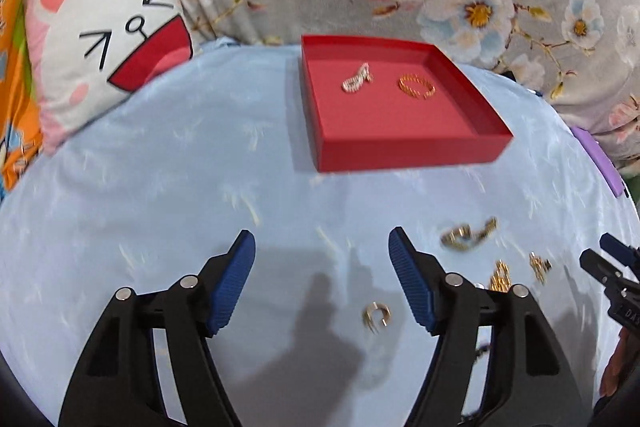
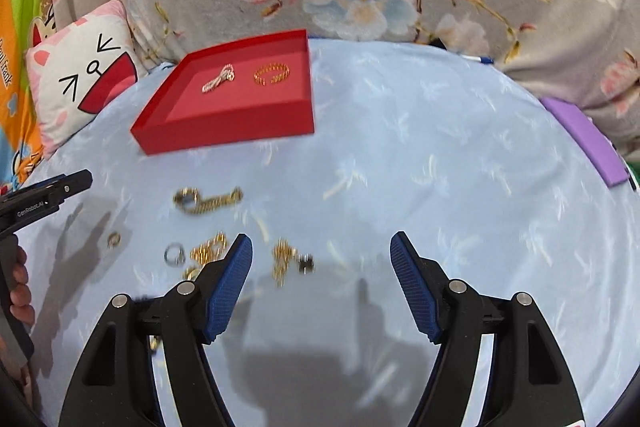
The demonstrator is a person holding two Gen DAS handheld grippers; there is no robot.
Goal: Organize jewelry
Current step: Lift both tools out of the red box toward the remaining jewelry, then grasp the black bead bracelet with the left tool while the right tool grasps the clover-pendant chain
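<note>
Fingers (image 1: 236, 279) of both grippers wide apart, empty, above scattered jewelry (image 2: 280, 259).

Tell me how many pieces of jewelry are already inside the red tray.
2. A sparkly silver-toned piece lies left of centre in the red tray, and a gold beaded ring-shaped piece lies just to its right. Nothing appears hidden; the tray floor is fully visible.
</note>
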